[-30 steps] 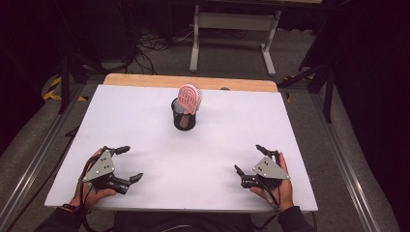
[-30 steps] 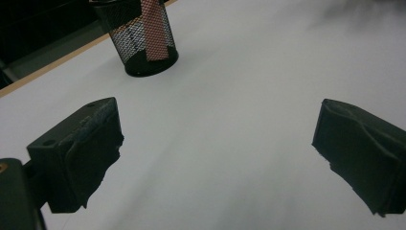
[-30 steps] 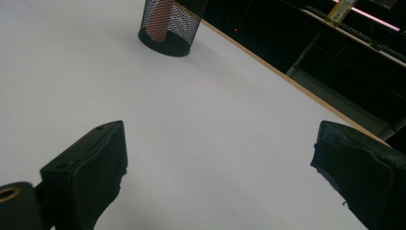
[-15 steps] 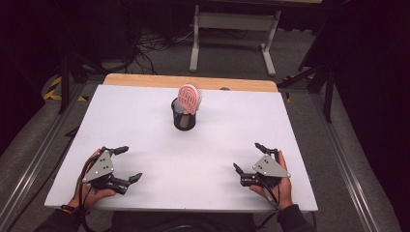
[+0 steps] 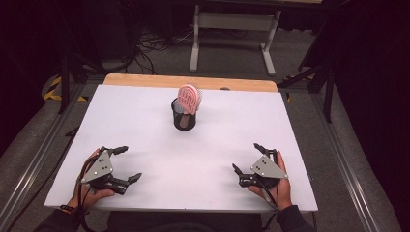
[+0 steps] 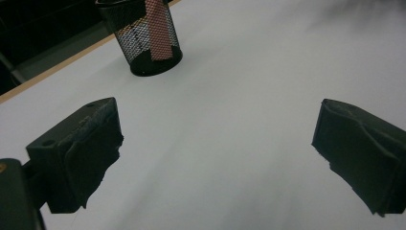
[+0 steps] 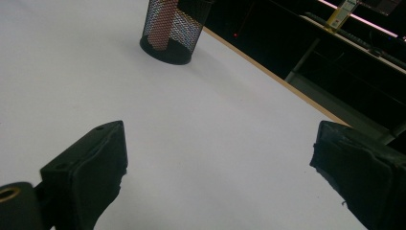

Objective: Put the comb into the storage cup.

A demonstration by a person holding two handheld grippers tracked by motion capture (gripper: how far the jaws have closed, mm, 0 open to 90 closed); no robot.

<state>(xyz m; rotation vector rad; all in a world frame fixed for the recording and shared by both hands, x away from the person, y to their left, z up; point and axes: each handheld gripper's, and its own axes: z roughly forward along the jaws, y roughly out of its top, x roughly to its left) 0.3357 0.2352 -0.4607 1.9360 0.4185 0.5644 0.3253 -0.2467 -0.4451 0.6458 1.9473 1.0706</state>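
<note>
Black mesh cup [image 5: 184, 116] stands upright on the white table [image 5: 145, 121], toward the far-centre, w/ a pink ribbed object [image 5: 189, 98] sticking up out of its top. We can't tell exactly what the pink thing is; its rounded upper part rises above the cup rim, and its pink stem shows through the mesh in both gripper views [image 6: 156, 31] [image 7: 163, 21]. The cup [image 6: 142, 36] sits upper left in the left gripper view, and top centre-left in the right gripper view [image 7: 173, 31]. Behind the cup, a strip of wood edge [image 5: 145, 79] runs along the table's far side.

Nearer to us, well apart from the cup, the left gripper [image 5: 122, 164] rests at the near-left of the table, held in a hand [image 5: 89, 191]; its jaws stand wide apart, nothing between them but bare table. The right gripper [image 5: 246, 158] sits at the near-right, in the other hand [image 5: 275, 186], jaws likewise spread w/ nothing held. The two grippers are well apart from each other.

Beyond the table: grey floor, cables [image 5: 145, 46], and a pale metal frame leg [image 5: 196, 43].
</note>
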